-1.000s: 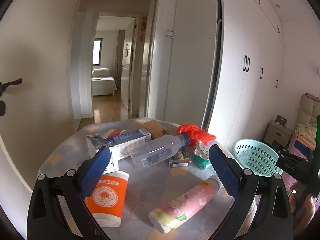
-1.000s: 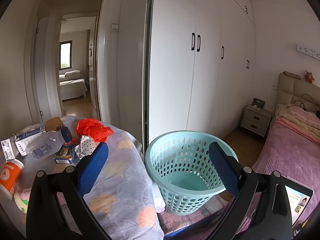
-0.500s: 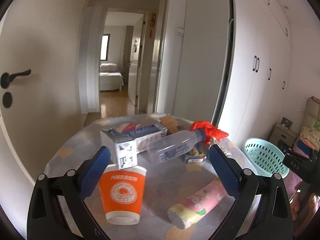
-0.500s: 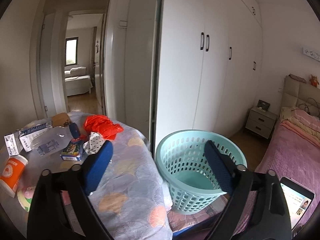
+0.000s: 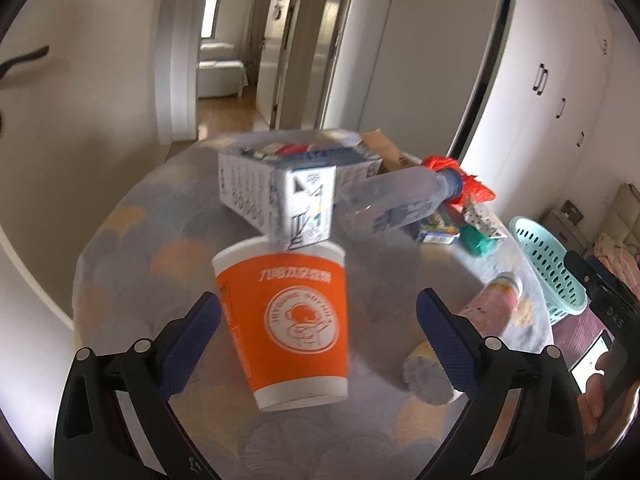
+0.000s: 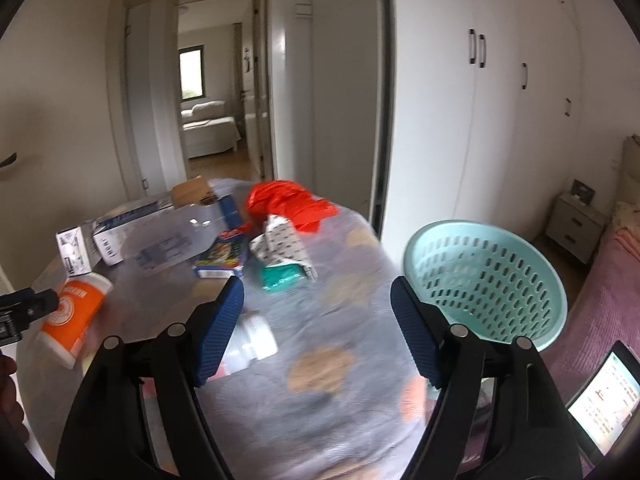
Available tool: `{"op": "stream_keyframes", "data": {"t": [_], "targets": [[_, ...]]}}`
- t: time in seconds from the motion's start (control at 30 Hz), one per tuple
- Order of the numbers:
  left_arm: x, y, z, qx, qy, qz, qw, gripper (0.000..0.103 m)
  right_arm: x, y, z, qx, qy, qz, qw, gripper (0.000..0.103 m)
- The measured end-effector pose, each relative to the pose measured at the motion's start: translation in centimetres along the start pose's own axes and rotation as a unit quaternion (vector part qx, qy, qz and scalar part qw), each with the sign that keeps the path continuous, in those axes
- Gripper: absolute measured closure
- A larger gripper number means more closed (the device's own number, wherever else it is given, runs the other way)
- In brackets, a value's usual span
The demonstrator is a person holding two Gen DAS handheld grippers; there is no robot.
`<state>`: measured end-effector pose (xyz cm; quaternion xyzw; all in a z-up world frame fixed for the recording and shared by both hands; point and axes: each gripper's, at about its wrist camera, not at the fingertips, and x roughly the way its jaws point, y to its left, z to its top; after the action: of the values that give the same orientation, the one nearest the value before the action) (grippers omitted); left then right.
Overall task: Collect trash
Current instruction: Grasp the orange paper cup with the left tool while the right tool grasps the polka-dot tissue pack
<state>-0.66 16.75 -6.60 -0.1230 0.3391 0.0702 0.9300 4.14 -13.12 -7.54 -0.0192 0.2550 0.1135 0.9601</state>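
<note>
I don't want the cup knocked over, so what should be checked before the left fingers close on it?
1. Left gripper open: ok.
2. Orange paper cup between its fingers: ok, upside down, apparently untouched.
3. White-and-blue milk carton apart from the cup: cannot tell, it overlaps the cup's upper edge.
4. Turquoise perforated plastic basket ready: ok, upright beside the table.
5. Right gripper out of the way: ok, open and holding nothing.
6. Image sharp: not ok, motion blur.
</note>
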Motion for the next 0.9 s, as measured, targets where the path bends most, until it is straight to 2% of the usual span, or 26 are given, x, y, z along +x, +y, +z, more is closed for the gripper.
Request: {"op": "stream_keyframes", "data": {"t": [0.1,0.23,0.3,0.33,0.4,0.6,0.77,0.8,0.83,0.87,0.9], "targets": [[1.4,0.3,-0.3,-0.003,0.033,0.017,0.9993,0.009,0.8,0.6,0.5,-0.013,0.000,0.003,1.000,0.031],[2.6,1.2,-0.5,-0.013,0.063,0.019,0.9978,0.009,3.8,-0.2,1.8,-0.011,0.030,0.025,0.999,0.031],[3.2,1.5,-0.7,-0.016,0.078,0.020,0.9967,0.013,5.9,-0.7,2.4,-0.005,0.052,0.039,0.998,0.031],[3.6,1.6,-0.8,-0.018,0.087,0.017,0.9959,0.021,6.7,-0.9,2.6,-0.003,0.061,0.046,0.997,0.031],[4.0,1.9,-0.9,-0.022,0.099,0.017,0.9947,0.027,8.5,-1.1,3.0,-0.002,0.079,0.054,0.995,0.031],[3.5,2.3,-1.3,-0.019,0.095,0.013,0.9952,0.031,12.8,-0.6,3.6,-0.009,0.122,0.082,0.989,0.031],[1.6,1.3,-1.2,-0.004,0.071,-0.012,0.9974,0.033,15.1,-0.4,4.1,-0.008,0.143,0.100,0.985,0.031],[1.2,1.0,-1.2,0.000,0.067,-0.016,0.9976,0.034,15.6,-0.3,4.1,-0.007,0.149,0.103,0.983,0.033],[0.7,0.7,-1.1,0.003,0.063,-0.023,0.9978,0.037,16.0,-0.4,4.2,-0.005,0.152,0.107,0.982,0.041],[0.4,0.5,-0.9,0.006,0.061,-0.031,0.9977,0.044,16.5,-0.4,4.2,-0.004,0.159,0.114,0.981,0.046],[0.1,0.2,-0.8,0.009,0.061,-0.040,0.9973,0.049,17.0,-0.4,4.1,-0.001,0.166,0.120,0.979,0.058]]}}
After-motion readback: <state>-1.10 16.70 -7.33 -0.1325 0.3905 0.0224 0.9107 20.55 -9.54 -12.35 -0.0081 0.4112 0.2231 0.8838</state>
